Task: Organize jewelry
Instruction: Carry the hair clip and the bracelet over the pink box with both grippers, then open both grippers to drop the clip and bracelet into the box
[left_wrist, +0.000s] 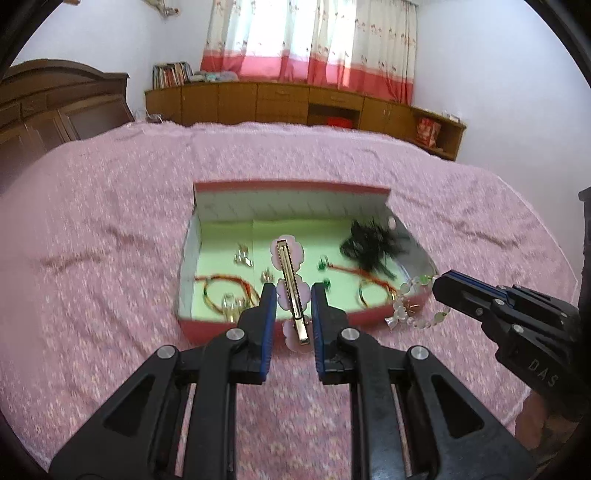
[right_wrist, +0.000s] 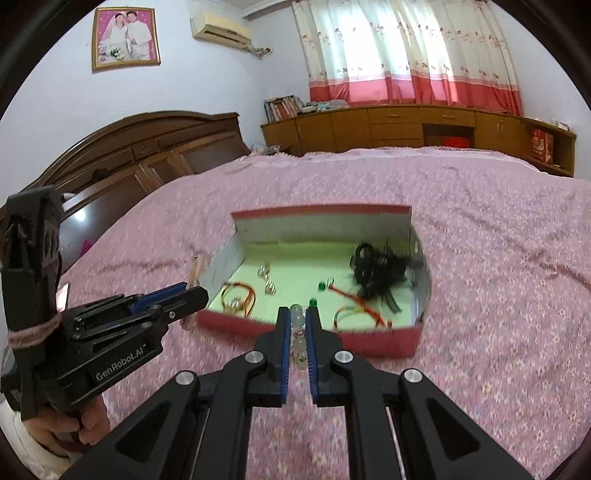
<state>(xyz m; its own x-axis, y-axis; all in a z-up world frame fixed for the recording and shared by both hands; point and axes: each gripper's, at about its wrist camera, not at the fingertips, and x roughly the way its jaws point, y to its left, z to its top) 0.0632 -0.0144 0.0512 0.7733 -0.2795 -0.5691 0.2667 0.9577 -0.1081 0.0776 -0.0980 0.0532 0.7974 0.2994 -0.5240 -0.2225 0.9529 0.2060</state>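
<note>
Your left gripper (left_wrist: 293, 295) has its fingers (left_wrist: 267, 306) set narrowly apart with the pink flower hair clip (left_wrist: 291, 284) between them; you cannot tell whether the pads touch the clip. The clip's long axis runs along the fingers, straight away from you, its near end over the near edge of the red box (left_wrist: 207, 328) and its far end reaching over the pale green floor of the box. The left gripper is held low and level, pointing across the near edge of the box. Your right gripper (right_wrist: 296, 325) has its fingers (right_wrist: 283, 332) nearly closed on the pale bead bracelet (right_wrist: 298, 332), which hangs from the tips at the near right corner of the box. In the left wrist view the bracelet (left_wrist: 410, 302) drapes over the box's near wall, and the right gripper (left_wrist: 448, 286) points in from the right. The box sits on the pink bed cover (left_wrist: 110, 240), toward its middle. Inside lie red-cord bangles (right_wrist: 240, 295), small clear earrings (right_wrist: 267, 280), green beads (right_wrist: 317, 293) and a tangle of black cord (right_wrist: 380, 273) at the far right corner.
</note>
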